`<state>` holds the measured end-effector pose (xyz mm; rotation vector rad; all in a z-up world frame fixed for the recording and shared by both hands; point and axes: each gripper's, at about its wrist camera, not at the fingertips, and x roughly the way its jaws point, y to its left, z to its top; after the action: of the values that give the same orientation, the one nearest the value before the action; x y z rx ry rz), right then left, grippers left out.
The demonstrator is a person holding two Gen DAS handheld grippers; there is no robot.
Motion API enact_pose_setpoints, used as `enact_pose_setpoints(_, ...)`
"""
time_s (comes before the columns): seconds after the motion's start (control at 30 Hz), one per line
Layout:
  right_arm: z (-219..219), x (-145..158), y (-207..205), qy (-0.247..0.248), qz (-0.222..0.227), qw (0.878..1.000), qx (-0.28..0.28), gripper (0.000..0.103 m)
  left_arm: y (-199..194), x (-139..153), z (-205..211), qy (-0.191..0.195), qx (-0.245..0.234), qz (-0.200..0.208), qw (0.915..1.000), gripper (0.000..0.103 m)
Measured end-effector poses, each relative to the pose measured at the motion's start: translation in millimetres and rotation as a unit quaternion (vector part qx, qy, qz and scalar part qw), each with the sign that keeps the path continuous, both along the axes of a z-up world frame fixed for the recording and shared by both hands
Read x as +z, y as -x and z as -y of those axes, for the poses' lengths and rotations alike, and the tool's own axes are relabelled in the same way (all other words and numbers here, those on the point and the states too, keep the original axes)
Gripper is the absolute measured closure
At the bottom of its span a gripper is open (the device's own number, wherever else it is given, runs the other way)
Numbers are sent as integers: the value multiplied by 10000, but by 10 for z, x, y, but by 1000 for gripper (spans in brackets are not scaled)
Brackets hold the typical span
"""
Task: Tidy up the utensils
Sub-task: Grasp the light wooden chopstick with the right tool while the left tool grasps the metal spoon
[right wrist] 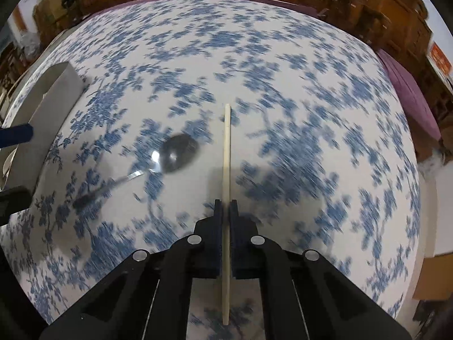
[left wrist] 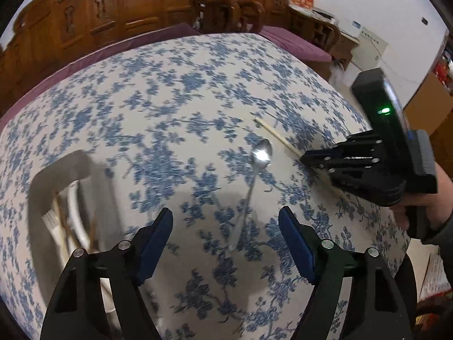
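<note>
A metal spoon [left wrist: 256,175] lies on the blue-flowered tablecloth, bowl pointing away; it also shows in the right wrist view [right wrist: 170,158]. My left gripper [left wrist: 225,221] is open and empty, its fingers on either side of the spoon's handle, above it. My right gripper [right wrist: 225,206] is shut on a pale chopstick [right wrist: 226,153], which sticks out forward past the fingertips and back between them. In the left wrist view the right gripper [left wrist: 307,160] is at the right, with the chopstick [left wrist: 276,136] pointing away from it. A grey utensil tray [left wrist: 56,221] at the left holds chopsticks and a white fork.
The tray also shows at the left in the right wrist view [right wrist: 42,107]. Carved wooden chairs [left wrist: 113,14] with purple cushions stand along the table's far edge. Cardboard boxes [left wrist: 430,107] stand to the right, beyond the table edge.
</note>
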<state>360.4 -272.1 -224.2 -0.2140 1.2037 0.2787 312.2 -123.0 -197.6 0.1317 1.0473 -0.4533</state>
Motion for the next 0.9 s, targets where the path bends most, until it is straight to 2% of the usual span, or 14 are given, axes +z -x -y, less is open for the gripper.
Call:
enact_pose_setpoints(0.07,101,-3,49,42,19,10000,-70,98,-31,-52,94,-39,-96,-44,9999,34)
enact_pose_setpoints(0.13,172,-37,90,34,-4,9999,-106,98,-87,-125,215,-102,-238,-120,9996,51)
enact_pose_setpoints(0.2,225,-23,132,-58,48,9999,-122,97,-146,-201,346,-188,-383,-228,9988,60)
enact_pose_setpoints(0.27,232,-18,150,-84,92,9998,-144,97,-193,-240,421,-221,-443,-268,9984,62)
enact_pose_setpoints(0.33,232,-11,168,-83,140,9998,-119,97,-251,-274,486,-290,-474,-329,9979,69)
enact_pose_setpoints(0.73,263,-23,205,-224,279,9993,-112,97,-475,-490,703,-939,-593,-595,9920,76)
enact_pose_setpoints(0.9,268,-24,207,-234,285,9993,-106,97,-505,-498,707,-994,-584,-755,9905,77)
